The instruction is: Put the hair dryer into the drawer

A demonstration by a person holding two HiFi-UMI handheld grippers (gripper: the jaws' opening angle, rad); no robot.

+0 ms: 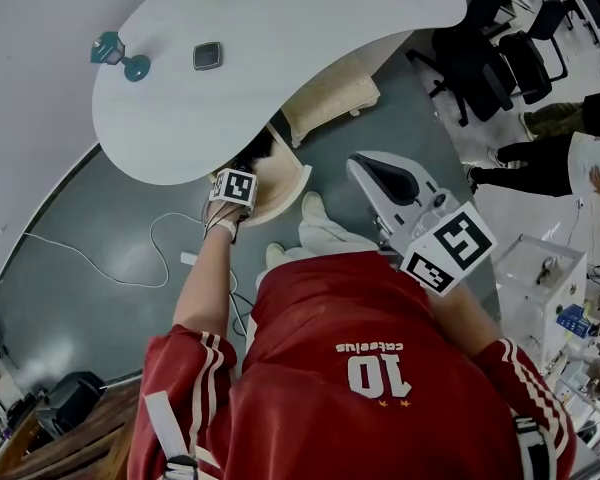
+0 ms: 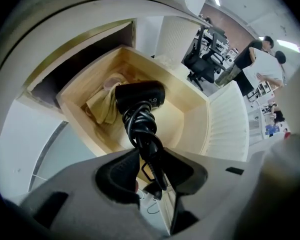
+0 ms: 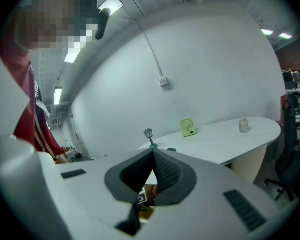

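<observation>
With the jaws of our left gripper (image 2: 149, 161) pinching the coiled cord (image 2: 140, 126) of the hair dryer (image 2: 140, 96), which seems to rest in the open drawer (image 2: 200, 129), a careless release could drape cord over the rim and jam it, while our right gripper (image 3: 152, 154), jaws pressed together, holds nothing.

Matt wood drawer (image 2: 192, 121), glossy plastic hair dryer (image 2: 140, 95) (rubbery cord (image 2: 140, 127)).

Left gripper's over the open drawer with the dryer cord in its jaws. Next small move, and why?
Probably ease the left gripper down slightly, then open it. Its jaws pinch the coiled black cord, and the black hair dryer already hangs inside the open wooden drawer, beside a beige cloth. Whether it touches bottom isn't clear.
</observation>
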